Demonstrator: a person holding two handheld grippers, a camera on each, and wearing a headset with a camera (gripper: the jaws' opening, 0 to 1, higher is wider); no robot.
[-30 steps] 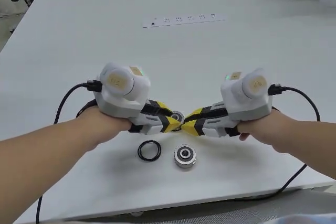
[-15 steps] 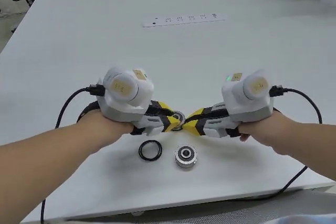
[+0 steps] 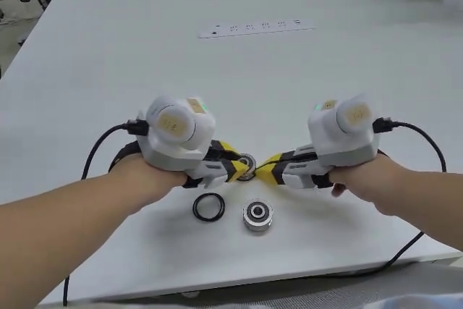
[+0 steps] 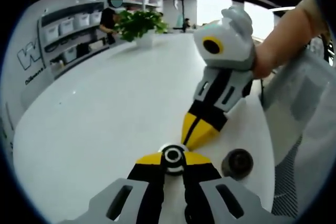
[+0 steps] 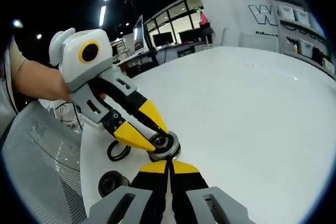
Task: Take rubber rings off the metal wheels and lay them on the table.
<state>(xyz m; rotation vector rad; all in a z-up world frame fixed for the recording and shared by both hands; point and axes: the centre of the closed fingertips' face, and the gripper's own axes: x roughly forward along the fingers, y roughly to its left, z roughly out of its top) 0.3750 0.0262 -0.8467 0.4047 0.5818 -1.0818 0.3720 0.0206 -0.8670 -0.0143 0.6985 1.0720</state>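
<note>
A person at a white desk (image 3: 145,34) brings two hand-held grippers tip to tip over its near edge. The left gripper (image 3: 237,168) has its jaws clamped on a small metal wheel (image 3: 247,165), which is lifted clear of the desk. In the left gripper view the wheel (image 4: 173,156) sits squarely between the yellow tips of the left gripper (image 4: 173,159).

The right gripper (image 3: 262,169) meets it from the opposite side, jaws pressed together with almost no gap. Its tips are right against the wheel's rim. In the right gripper view the right gripper (image 5: 169,167) points straight at the wheel (image 5: 164,145), with the left gripper (image 5: 152,137) gripping it from beyond. Whether the right jaws pinch a ring on that wheel cannot be told.

Just below the left jaws, a loose black rubber ring (image 3: 208,208) lies flat on the desk. A second wheel (image 3: 257,214) rests beside it, under the meeting point of both pairs of jaws and apart from the ring. The ring (image 5: 118,151) and second wheel (image 5: 110,182) also show left of the right jaws.

Far beyond the jaws, a white power strip (image 3: 257,27) lies across the desk. Black cables (image 3: 98,151) trail from both grippers.
</note>
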